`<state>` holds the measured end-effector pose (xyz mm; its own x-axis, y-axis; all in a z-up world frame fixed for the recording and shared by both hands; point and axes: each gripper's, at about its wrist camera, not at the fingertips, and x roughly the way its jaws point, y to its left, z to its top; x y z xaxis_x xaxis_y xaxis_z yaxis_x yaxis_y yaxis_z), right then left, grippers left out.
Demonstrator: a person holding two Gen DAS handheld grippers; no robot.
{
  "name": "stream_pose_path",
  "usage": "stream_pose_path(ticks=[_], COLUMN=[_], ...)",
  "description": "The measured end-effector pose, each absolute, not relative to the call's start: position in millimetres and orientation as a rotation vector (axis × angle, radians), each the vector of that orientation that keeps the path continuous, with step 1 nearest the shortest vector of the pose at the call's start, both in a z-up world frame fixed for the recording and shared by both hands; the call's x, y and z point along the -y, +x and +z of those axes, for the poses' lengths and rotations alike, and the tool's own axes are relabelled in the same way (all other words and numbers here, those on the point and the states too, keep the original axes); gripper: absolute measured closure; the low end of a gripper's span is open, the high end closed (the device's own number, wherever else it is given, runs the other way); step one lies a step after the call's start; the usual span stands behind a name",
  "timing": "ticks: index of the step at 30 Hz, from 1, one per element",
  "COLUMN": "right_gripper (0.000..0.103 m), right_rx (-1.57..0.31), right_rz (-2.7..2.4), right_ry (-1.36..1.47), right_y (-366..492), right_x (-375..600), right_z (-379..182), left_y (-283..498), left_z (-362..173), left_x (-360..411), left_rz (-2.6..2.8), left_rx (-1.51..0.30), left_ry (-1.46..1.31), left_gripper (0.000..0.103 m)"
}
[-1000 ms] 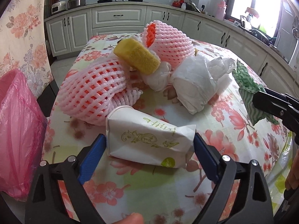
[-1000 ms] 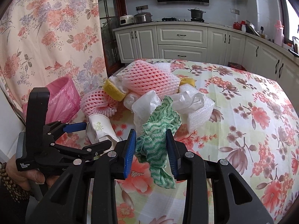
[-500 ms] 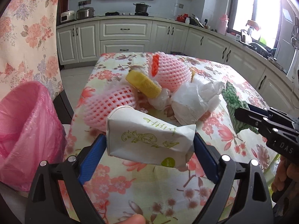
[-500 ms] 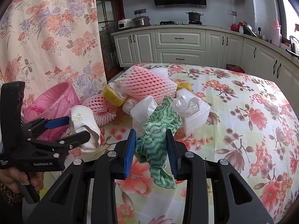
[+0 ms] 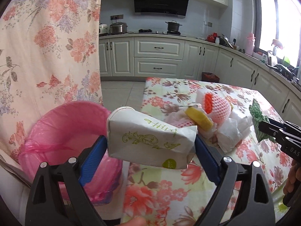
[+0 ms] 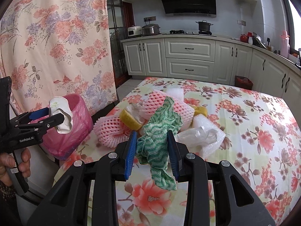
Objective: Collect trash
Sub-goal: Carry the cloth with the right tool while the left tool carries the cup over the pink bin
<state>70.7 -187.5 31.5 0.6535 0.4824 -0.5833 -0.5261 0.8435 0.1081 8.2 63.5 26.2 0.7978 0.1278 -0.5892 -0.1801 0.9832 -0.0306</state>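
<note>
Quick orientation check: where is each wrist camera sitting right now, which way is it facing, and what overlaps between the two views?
Left wrist: behind the left gripper, shut on the paper cup, facing the pink bin; a fingertip shows.
Right wrist: behind the right gripper, shut on the green cloth, facing the table's trash pile; the left hand shows.
Shared: cup, bin, cloth, pile.
</note>
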Motion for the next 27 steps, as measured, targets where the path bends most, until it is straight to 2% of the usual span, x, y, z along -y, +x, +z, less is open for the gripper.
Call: stream_pose_path(ticks=[12, 27], right_gripper=[0.071, 0.071], right_rx=[-0.627, -0.642], right_rz=[0.689, 0.896], right_ry=[-0.109, -0.18], right_y=[83.4, 79.8], right_x=[111.4, -20.3], right_z=[51.3, 56.1], left_y=[-21.0, -45.9], left_z=[44.4, 41.3], left_x=[-156.3, -214.8], left_rz=[0.362, 0.458], left_rx=[-0.575, -0.562], left_ry=[-0.152, -0.227], left_gripper=[0.014, 0.014])
